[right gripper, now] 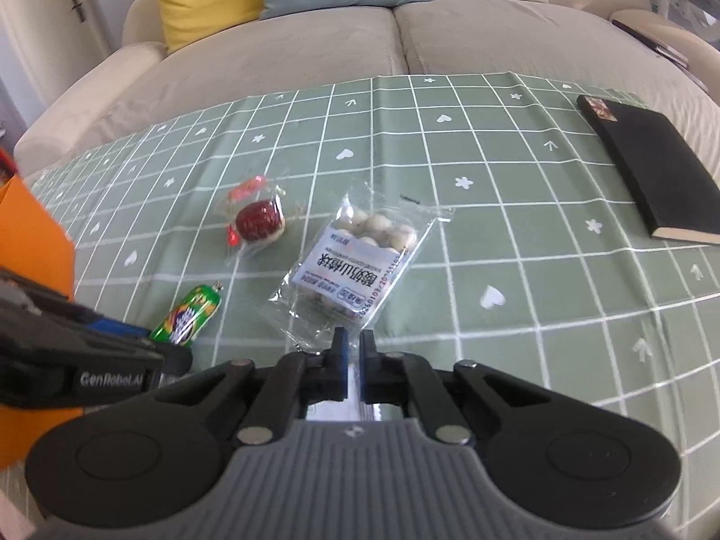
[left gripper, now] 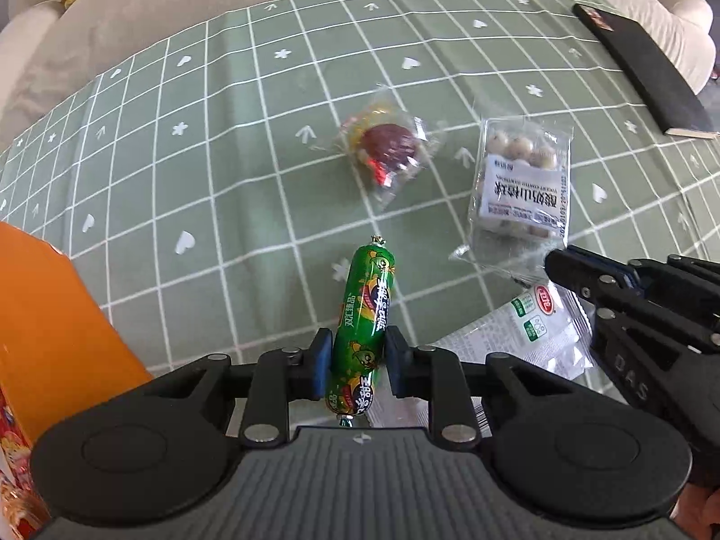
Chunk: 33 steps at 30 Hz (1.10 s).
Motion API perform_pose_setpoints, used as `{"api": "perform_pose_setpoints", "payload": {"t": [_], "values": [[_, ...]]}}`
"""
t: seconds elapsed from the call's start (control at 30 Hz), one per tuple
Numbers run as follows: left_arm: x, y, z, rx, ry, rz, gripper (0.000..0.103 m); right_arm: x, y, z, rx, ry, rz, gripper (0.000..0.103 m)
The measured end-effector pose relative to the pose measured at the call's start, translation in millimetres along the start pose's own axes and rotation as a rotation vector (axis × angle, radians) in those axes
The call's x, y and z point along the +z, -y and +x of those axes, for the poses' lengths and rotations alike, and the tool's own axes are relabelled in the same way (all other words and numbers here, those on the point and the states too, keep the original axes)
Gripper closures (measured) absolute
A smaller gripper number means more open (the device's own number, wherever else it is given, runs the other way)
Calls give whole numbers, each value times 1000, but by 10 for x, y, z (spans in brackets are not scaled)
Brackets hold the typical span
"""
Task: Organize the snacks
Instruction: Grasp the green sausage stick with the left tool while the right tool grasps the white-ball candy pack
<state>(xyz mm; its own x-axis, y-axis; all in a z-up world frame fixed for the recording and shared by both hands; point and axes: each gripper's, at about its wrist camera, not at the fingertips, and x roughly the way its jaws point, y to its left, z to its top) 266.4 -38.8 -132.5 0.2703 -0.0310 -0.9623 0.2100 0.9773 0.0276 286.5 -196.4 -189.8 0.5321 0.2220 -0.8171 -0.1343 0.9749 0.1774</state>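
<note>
While snacks dot green checked tablecloth (right gripper: 450,171), beige sofa (right gripper: 315,45) (cushioned) behind.

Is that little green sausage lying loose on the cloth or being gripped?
Gripped. The left gripper has its blue pads pressed on both sides of the green sausage; whether it is lifted off the tablecloth, cannot tell.

Each claw is matte black plastic: two round hubs flank a ribbed grey centre plate bearing a small white emblem. Silver rivets pin the linkage arms. Blue pads (left gripper: 320,361) line the fingers. The left claw (left gripper: 355,362) carries white "GenRobot.AI" lettering; the right claw (right gripper: 353,366) shows embossed "DAS".
</note>
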Motion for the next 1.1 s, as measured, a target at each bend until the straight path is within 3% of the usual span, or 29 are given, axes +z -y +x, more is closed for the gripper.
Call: {"api": "perform_pose_setpoints", "payload": {"t": [0.33,0.67,0.87,1.1], "values": [[-308,110,-212,-40,69,-39,77,-254,165,-505,3,15,-151,103],[-691,19,-415,-108,103,-129,78,-737,372,-852,27,-53,-167,103],[-952,-49,-422,-146,99,-166,78,-1017,507,-944,-5,-136,-161,103],[-1153,-38,-337,-160,104,-176,78,-1119,586,-1038,-36,-129,-124,99]]}}
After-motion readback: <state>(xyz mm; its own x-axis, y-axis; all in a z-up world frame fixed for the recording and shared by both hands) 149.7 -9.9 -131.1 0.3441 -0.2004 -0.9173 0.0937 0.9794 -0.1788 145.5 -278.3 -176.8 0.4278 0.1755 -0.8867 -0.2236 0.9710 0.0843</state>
